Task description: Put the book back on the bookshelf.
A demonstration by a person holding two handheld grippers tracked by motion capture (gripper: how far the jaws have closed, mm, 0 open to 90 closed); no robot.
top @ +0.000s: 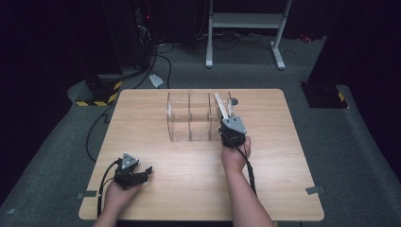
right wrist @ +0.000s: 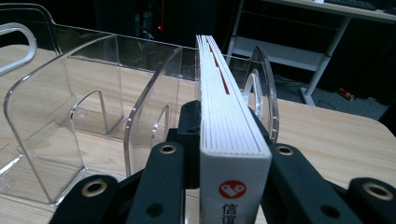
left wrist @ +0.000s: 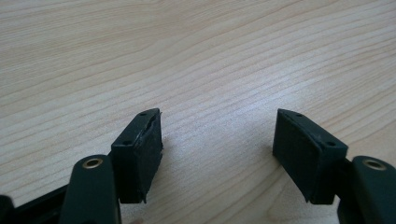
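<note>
Right gripper clamps white book between jaws at clear divider rack; left gripper spread wide, empty, over table

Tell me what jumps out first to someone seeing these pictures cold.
The white book, clamped upright between the right gripper's black fingers, stands at the right end of a clear acrylic divider rack at the far middle of the wooden table. Near the front left corner, the left gripper rests low on the table, fingers spread over bare wood.
</note>
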